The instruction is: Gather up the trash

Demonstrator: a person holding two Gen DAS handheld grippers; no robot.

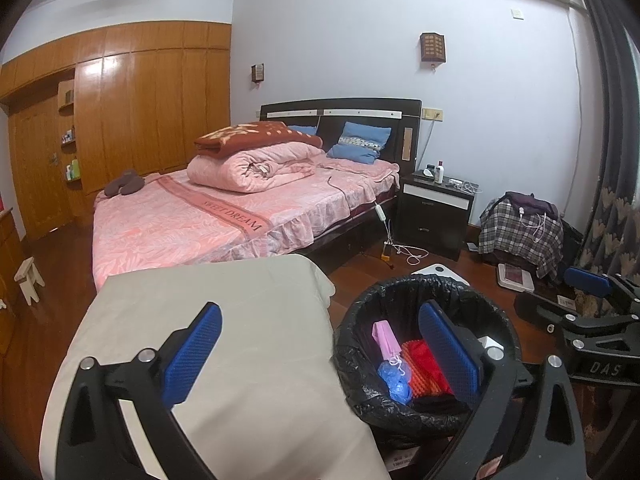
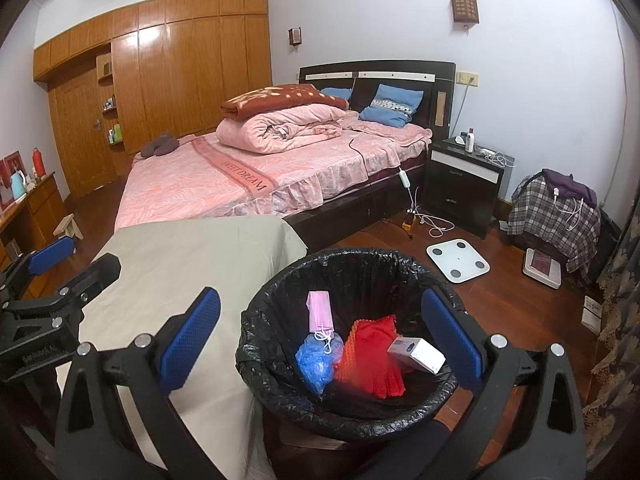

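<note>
Where cloth-covered table meets lined bin, bed behind, scale beside

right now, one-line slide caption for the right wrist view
Open right gripper above black-lined trash bin holding pink mask, red glove.

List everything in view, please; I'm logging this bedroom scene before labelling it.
trash bin: 1, black liner, floor beside the cloth-covered table
pink mask: 1, pink, in the bin
blue plastic wad: 1, blue, in the bin
red cloth: 1, red, in the bin
small box: 1, white, on the red cloth
table cloth: 1, beige, left of the bin
bed: 1, pink bedding, room centre
folded quilts: 2, pink and red-brown, on the bed
pillows: 2, blue, at the headboard
nightstand: 1, black, right of the bed
scales: 1, white, on the floor
wardrobe: 1, wooden, far wall
left gripper: 1, blue pads, open
right gripper: 1, blue pads, open, above the bin
</note>
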